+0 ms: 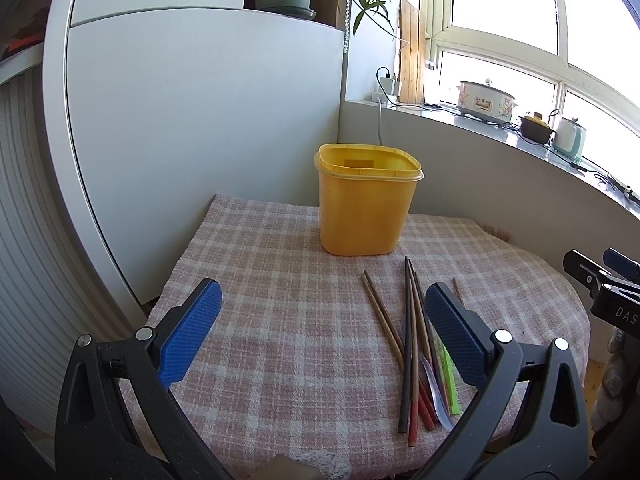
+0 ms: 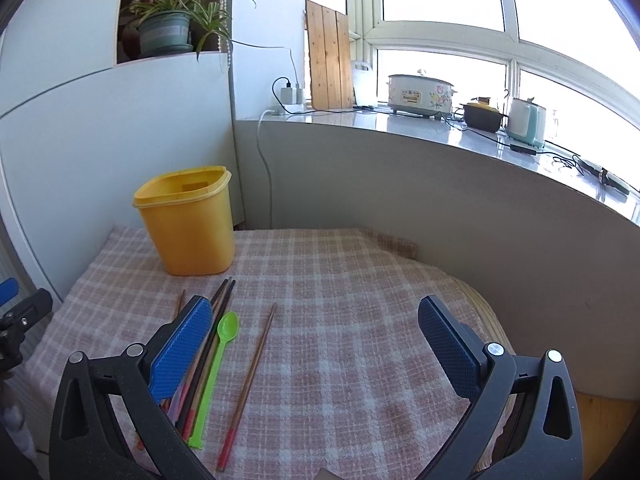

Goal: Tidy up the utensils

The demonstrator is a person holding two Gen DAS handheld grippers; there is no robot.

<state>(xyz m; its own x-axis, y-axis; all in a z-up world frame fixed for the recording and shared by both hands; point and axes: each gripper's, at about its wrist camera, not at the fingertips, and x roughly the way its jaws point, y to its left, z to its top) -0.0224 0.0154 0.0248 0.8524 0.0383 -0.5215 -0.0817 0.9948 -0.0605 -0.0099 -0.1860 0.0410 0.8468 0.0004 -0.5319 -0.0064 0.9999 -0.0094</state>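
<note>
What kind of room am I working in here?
Most likely a home kitchen corner or enclosed balcony: a slow cooker and kettle sit on the windowsill counter, a potted plant stands on a white cabinet, and chopsticks lie on a checked cloth.

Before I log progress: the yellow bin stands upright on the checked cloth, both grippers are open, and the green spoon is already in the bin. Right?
Not quite. The green spoon is not in the bin; the right wrist view shows it lying on the checked cloth among the chopsticks. The rest holds: the bin stands upright and the left gripper and right gripper are open.
</note>
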